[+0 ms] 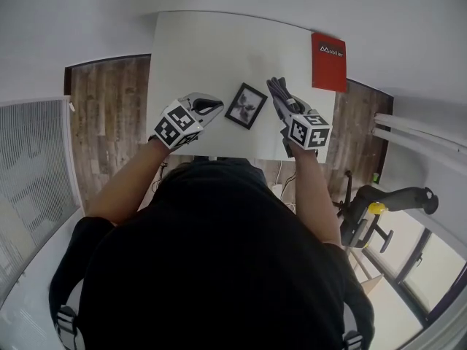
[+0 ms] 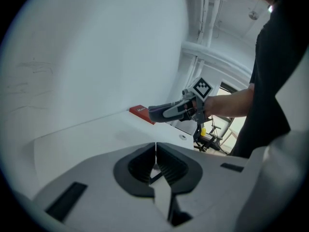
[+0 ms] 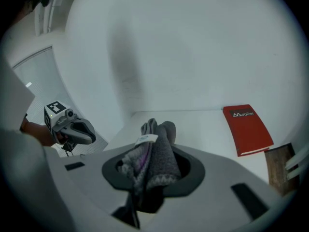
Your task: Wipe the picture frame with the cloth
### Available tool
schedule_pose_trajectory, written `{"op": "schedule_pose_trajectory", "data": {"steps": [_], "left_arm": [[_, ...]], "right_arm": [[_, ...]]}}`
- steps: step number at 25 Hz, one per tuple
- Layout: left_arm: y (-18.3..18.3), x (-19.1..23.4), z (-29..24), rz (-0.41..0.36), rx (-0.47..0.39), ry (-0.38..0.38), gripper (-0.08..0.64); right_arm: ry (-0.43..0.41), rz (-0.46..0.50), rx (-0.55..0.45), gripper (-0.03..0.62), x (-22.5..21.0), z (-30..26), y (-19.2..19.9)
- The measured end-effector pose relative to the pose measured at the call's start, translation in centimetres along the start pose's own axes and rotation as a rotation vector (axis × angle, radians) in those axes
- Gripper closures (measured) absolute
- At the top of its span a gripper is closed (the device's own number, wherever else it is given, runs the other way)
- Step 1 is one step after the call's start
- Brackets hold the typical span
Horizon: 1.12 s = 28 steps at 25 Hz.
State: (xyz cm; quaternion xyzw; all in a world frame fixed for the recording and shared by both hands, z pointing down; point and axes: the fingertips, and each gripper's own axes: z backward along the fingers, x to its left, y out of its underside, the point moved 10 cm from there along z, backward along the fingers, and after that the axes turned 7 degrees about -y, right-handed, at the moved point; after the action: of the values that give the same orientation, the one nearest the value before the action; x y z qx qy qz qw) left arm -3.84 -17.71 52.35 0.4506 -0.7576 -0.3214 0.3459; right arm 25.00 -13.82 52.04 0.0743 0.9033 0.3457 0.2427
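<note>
The wiping had not started yet, as far as I could see. The picture frame (image 1: 246, 105) lay flat on the white table (image 1: 197, 49), close to the edge by the person, and nothing touched it.

The right gripper (image 1: 284, 104) had its two fingers pinching a gray cloth (image 3: 154, 153). The cloth was bunched up and stuck out past the tips. It was just beside the frame, on its right, but apart from it.

The left gripper (image 1: 213, 106) was on the other side of the frame. Its fingers were pressed together with nothing in them.

So the cloth was picked up, and that part looked done. I think all the rubbing was left to do: bring the cloth onto the frame and wipe it. A red book (image 1: 328, 62) lay far off at the table's corner.
</note>
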Motion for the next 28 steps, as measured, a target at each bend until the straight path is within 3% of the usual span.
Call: {"op": "schedule_pose_trajectory", "data": {"steps": [19,22,28], "left_arm": [[7.9,-0.6,-5.8,-0.014,0.189,-0.01,0.546],[9.0,-1.2,-6.9,-0.023,0.208,-0.006,0.501],[10.7,-1.8,-8.8,-0.041,0.25,0.012,0.483]], "right_arm": [[-0.07,0.072,0.229,0.489,-2.8,-8.5,2.3],[-0.076,0.087,0.254,0.489,-3.0,-9.5,2.6],[-0.074,0.135,0.3,0.489,-3.5,-11.1,3.1]]}}
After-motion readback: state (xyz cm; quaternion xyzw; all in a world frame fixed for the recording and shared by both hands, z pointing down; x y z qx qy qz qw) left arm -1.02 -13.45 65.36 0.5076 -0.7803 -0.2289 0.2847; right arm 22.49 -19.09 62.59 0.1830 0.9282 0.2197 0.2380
